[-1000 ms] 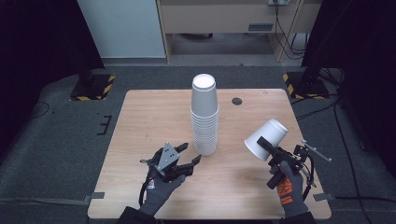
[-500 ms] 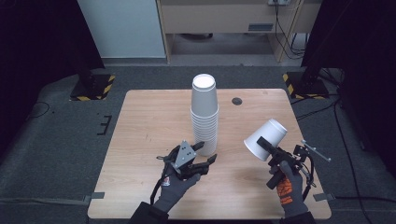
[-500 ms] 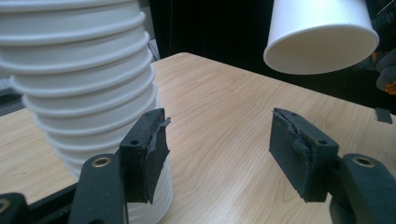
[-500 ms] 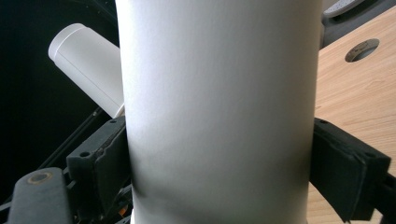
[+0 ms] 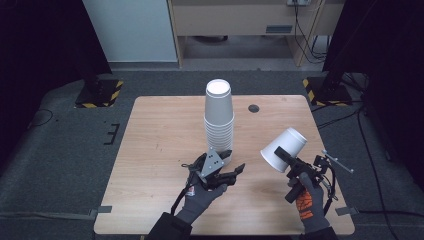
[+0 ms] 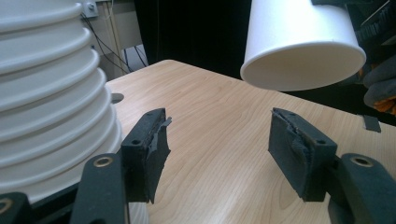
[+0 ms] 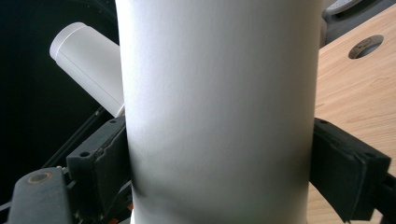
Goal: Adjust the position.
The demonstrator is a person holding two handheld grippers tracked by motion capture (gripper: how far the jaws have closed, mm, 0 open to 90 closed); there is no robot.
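Observation:
A tall stack of white paper cups (image 5: 219, 117) stands upside down at the middle of the wooden table (image 5: 160, 130). My left gripper (image 5: 234, 161) is open just in front and right of the stack's base; in the left gripper view its jaws (image 6: 229, 154) stand wide apart with nothing between them, the stack (image 6: 46, 93) close at the left. My right gripper (image 5: 288, 159) is shut on a single white cup (image 5: 284, 149), held tilted above the table's right side. In the right gripper view that cup (image 7: 219, 107) sits between both pads (image 7: 100, 163).
A small round hole (image 5: 254, 108) lies in the tabletop behind and right of the stack. Yellow-and-black stand bases (image 5: 100, 92) (image 5: 325, 90) sit on the floor beyond the table's far corners. The held cup (image 6: 299, 42) hangs above the left gripper's right jaw.
My left gripper has moved right and forward, up to the base of the cup stack, still open. The right gripper and its cup have stayed put.

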